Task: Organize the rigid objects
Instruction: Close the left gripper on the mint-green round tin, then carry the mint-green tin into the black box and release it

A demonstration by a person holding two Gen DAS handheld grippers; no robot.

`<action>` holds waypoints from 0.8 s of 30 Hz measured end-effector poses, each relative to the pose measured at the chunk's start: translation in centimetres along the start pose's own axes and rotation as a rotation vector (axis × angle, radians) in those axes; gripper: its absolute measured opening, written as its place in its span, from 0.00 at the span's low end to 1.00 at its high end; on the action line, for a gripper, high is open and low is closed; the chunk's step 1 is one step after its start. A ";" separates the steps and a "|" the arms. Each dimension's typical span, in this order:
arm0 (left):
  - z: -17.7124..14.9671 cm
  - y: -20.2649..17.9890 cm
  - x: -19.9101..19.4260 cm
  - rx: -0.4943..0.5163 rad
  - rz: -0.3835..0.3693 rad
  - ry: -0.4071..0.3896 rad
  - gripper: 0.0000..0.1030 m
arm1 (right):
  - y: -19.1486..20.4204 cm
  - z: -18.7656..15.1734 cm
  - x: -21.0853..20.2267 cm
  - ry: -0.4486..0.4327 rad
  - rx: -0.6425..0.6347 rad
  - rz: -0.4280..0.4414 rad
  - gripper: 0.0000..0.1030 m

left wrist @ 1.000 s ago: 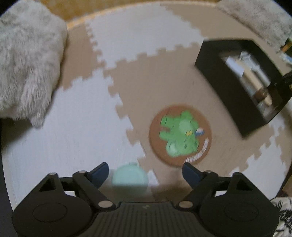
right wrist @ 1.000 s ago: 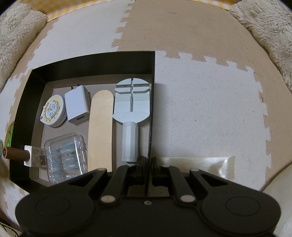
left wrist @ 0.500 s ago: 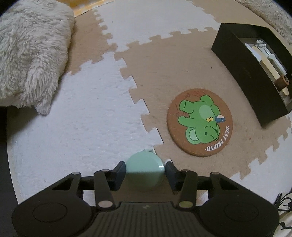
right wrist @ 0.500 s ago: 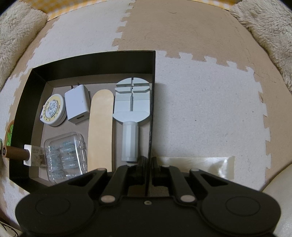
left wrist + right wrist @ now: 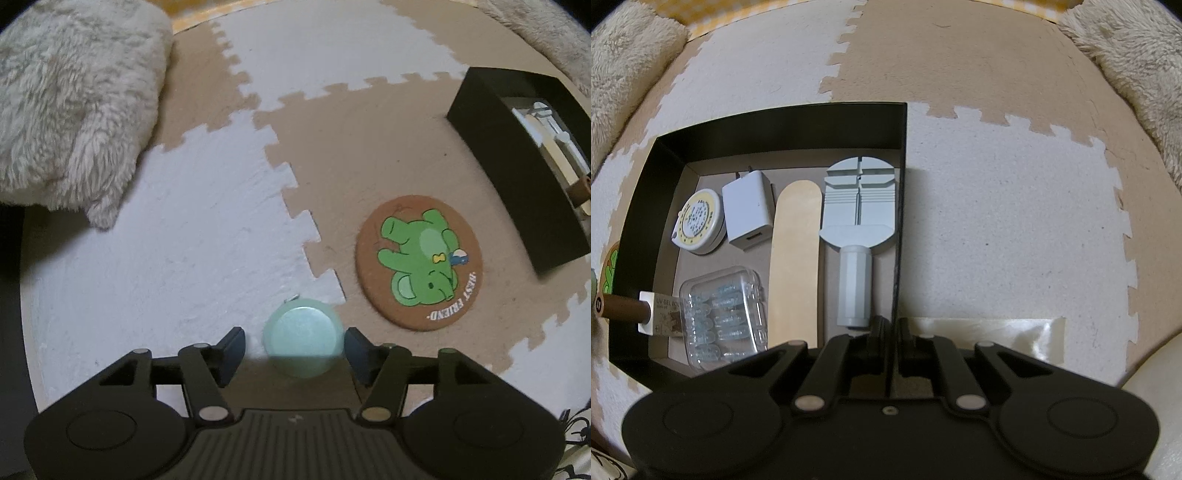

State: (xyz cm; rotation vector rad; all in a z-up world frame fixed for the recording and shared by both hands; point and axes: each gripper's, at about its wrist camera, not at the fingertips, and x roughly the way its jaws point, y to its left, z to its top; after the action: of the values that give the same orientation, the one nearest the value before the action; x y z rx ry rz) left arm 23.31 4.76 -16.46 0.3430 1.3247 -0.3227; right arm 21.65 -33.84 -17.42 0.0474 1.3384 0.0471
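Coaster (image 5: 419, 263) on mat (image 5: 184, 236), between disc (image 5: 301, 338) and box (image 5: 517, 166).

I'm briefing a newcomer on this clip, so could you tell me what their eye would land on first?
Probably the round brown coaster with its green elephant, lying on the foam mat right of the left gripper, whose open fingers flank a mint-green round case. Next, the black box with items packed in rows, its right wall pinched by the shut right gripper.
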 end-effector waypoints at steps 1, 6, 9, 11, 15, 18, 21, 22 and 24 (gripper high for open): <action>0.0 0.1 0.2 -0.006 -0.006 0.003 0.59 | 0.1 0.0 0.0 0.000 -0.001 -0.001 0.06; -0.3 -0.3 1.0 -0.006 -0.044 0.034 0.53 | 0.0 0.0 0.0 0.000 -0.001 -0.001 0.06; -0.3 -0.8 0.9 0.016 -0.027 0.026 0.48 | 0.0 0.0 0.0 0.001 -0.001 -0.001 0.06; -0.1 -0.8 0.3 0.008 -0.009 -0.027 0.48 | 0.0 0.0 0.0 0.001 -0.001 -0.001 0.06; 0.4 -1.1 -2.0 -0.022 -0.010 -0.152 0.48 | 0.0 0.0 0.0 0.001 -0.001 -0.001 0.06; 0.5 -2.1 -4.2 -0.040 -0.050 -0.267 0.48 | 0.0 0.0 0.0 0.001 -0.001 -0.002 0.06; 0.8 -4.0 -6.4 -0.019 -0.100 -0.360 0.48 | 0.0 0.0 0.1 0.002 -0.002 -0.003 0.06; 0.8 -4.8 -7.1 -0.006 -0.120 -0.387 0.48 | 0.0 0.0 0.1 0.002 -0.003 -0.004 0.06; 1.2 -6.5 -8.2 0.026 -0.155 -0.428 0.48 | 0.0 0.1 0.1 0.003 -0.004 -0.004 0.06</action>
State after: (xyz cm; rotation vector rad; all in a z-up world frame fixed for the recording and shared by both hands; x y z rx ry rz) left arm 19.91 -1.31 -8.63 0.1784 0.9276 -0.5135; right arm 21.74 -33.82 -17.49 0.0413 1.3413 0.0459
